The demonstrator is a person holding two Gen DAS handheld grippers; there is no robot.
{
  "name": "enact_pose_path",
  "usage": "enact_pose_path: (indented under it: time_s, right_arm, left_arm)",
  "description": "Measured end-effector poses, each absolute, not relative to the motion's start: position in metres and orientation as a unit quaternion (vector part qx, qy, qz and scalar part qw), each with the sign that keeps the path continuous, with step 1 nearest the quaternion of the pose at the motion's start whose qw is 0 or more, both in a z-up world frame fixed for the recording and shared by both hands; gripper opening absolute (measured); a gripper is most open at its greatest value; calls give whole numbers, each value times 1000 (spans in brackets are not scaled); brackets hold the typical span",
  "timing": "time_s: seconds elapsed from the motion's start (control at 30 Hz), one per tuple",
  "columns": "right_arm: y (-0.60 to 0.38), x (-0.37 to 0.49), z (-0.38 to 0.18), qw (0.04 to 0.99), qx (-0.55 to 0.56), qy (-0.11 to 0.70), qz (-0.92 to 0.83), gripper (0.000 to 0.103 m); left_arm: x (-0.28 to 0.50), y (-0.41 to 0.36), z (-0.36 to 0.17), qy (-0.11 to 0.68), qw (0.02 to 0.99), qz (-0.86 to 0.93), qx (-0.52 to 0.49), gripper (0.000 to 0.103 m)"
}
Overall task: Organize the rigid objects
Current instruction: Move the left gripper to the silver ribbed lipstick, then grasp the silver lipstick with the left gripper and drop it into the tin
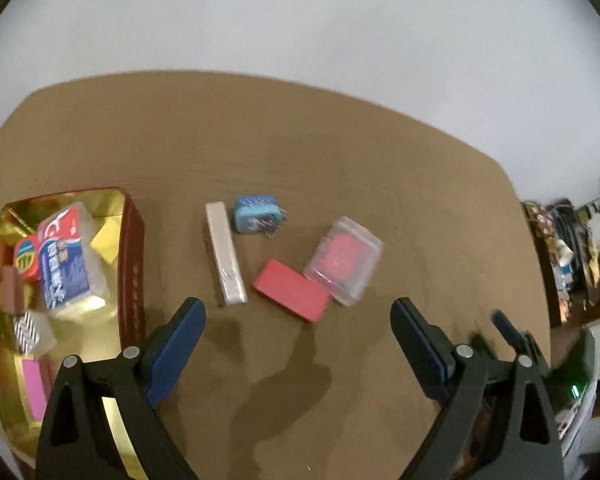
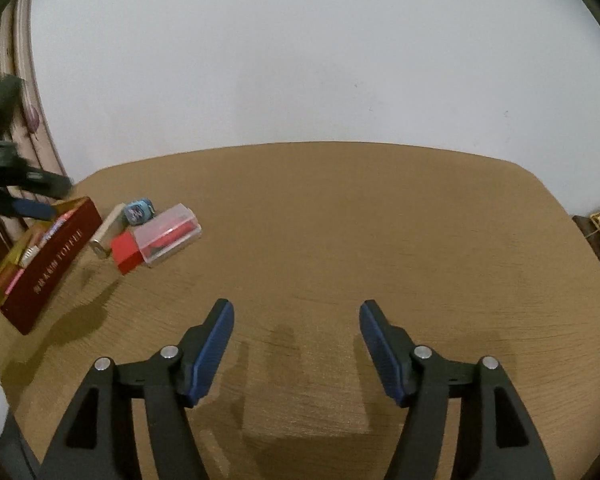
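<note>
At the far left of the left wrist view a dark red rectangular box with a shiny gold lining (image 1: pixel 134 264) sits on the brown wood-grain bench (image 1: pixel 300 140). Inside it lie several small packs: a blue and white printed carton (image 1: pixel 62 270), a round red and green tin (image 1: pixel 25 258), a brown block (image 1: pixel 10 290), a black and white striped packet (image 1: pixel 30 332) and a flat pink slab (image 1: pixel 34 388).

To the right of the box, well apart from it, four things lie loose on the bench. A long silver-white bar (image 1: pixel 225 254) lies nearest the box. Just beside its far end is a small blue patterned tin (image 1: pixel 256 214). Further right a flat red rectangular block (image 1: pixel 291 290) touches or slightly overlaps a clear plastic case with red contents (image 1: pixel 343 260); which one I cannot tell.

The left tool (image 1: pixel 298 312) hangs above the bench in front of these loose things, its blue-padded jaws spread wide and empty. At the right edge of that view a blue fingertip of the right tool (image 1: pixel 504 322) shows.

In the right wrist view the right tool (image 2: pixel 296 312) is also released, nothing between its pads, over bare bench well to the right of the box and the loose pieces.
</note>
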State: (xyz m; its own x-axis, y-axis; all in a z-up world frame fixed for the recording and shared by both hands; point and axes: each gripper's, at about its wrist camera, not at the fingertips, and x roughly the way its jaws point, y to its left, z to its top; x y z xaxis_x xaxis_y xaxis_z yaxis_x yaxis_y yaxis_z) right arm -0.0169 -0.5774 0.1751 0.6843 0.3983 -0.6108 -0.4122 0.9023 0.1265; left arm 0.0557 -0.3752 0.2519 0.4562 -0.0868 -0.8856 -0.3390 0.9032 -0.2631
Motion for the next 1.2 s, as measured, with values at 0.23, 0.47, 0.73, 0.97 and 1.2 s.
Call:
enact_pose_path:
  time_s: [0.23, 0.47, 0.73, 0.97, 1.2]
  right_arm:
    - [-578, -26, 182, 917, 3, 322, 236, 67]
    - [-591, -30, 187, 916, 11, 321, 239, 67]
    - [-593, -30, 188, 915, 12, 324, 239, 67]
    - [-594, -28, 187, 913, 15, 329, 239, 67]
    - [-592, -28, 186, 912, 13, 334, 238, 67]
  left_arm:
    - [83, -342, 225, 541, 802, 100, -232, 89]
    - [99, -341, 201, 579, 783, 110, -199, 54]
    - [111, -334, 182, 598, 771, 101, -194, 17]
    - [92, -349, 196, 566, 801, 92, -173, 17]
    - [13, -336, 262, 538, 820, 90, -172, 17]
